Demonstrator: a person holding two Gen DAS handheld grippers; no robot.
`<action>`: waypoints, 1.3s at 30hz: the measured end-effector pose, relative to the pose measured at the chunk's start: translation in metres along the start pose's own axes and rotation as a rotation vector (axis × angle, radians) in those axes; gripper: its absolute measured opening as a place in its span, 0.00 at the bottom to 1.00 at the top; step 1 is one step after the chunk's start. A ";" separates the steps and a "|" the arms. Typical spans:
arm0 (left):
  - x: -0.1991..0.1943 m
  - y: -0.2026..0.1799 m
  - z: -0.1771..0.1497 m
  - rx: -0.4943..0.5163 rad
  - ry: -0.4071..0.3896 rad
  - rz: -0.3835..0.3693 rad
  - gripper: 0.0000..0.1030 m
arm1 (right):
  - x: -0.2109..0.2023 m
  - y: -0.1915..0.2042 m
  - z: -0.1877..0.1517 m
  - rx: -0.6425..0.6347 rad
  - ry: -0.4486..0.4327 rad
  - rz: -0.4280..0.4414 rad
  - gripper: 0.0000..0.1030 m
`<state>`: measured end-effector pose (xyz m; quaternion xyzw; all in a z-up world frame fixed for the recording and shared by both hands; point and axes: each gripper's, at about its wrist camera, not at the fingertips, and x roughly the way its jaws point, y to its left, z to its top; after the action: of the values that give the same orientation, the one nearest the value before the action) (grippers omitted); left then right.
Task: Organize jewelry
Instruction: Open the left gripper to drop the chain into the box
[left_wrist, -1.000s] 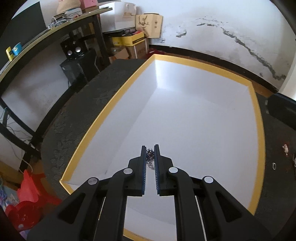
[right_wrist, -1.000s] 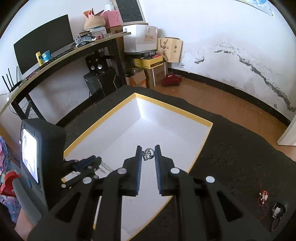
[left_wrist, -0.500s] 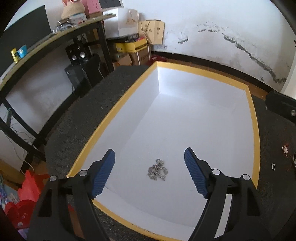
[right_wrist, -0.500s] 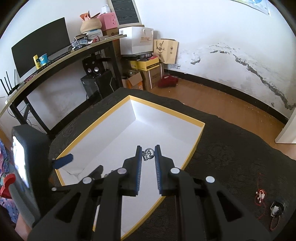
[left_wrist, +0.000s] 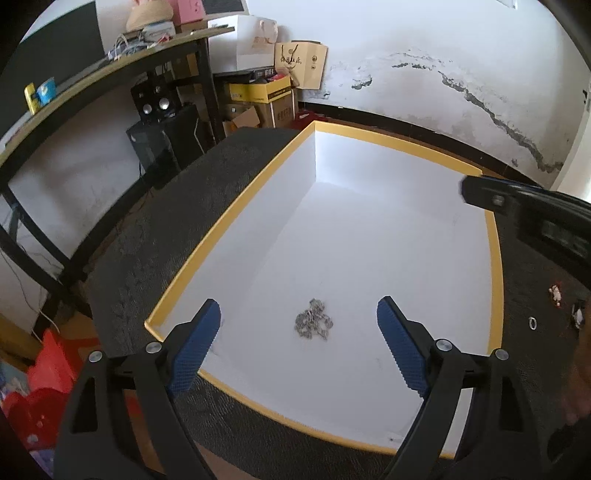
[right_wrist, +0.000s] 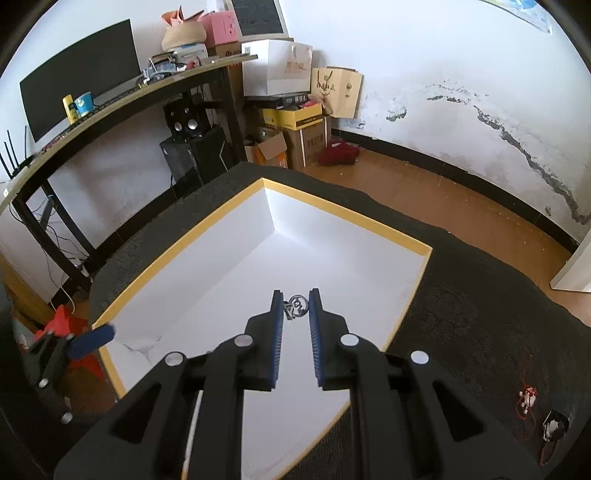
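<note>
Left gripper (left_wrist: 299, 314) spread wide apart low in the frame, silver chain (left_wrist: 313, 325) in a little heap on the floor of the white box (left_wrist: 495, 258) between its tips, right gripper (right_wrist: 295, 301) pinched on a small silver ring charm (right_wrist: 296, 305) mid frame, above the box.

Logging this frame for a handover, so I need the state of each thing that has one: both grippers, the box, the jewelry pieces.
left gripper: open, empty, above the box.
right gripper: shut on a silver charm.
box: lidless, on the dark mat.
silver chain: loose heap on the box floor.
small ring: lying on the mat outside the box.
</note>
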<state>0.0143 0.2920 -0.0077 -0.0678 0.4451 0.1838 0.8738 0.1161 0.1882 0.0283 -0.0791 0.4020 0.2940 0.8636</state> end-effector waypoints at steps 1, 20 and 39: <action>0.000 0.000 -0.001 -0.001 0.004 -0.001 0.82 | 0.008 0.000 0.001 -0.002 0.014 -0.003 0.14; 0.003 0.002 -0.007 0.003 0.019 -0.003 0.82 | 0.085 0.016 -0.009 -0.078 0.177 -0.076 0.14; -0.004 -0.003 -0.006 -0.006 0.007 -0.008 0.87 | 0.054 0.014 -0.010 -0.068 0.079 -0.054 0.93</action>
<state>0.0086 0.2867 -0.0083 -0.0728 0.4473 0.1816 0.8727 0.1287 0.2199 -0.0174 -0.1307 0.4233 0.2808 0.8514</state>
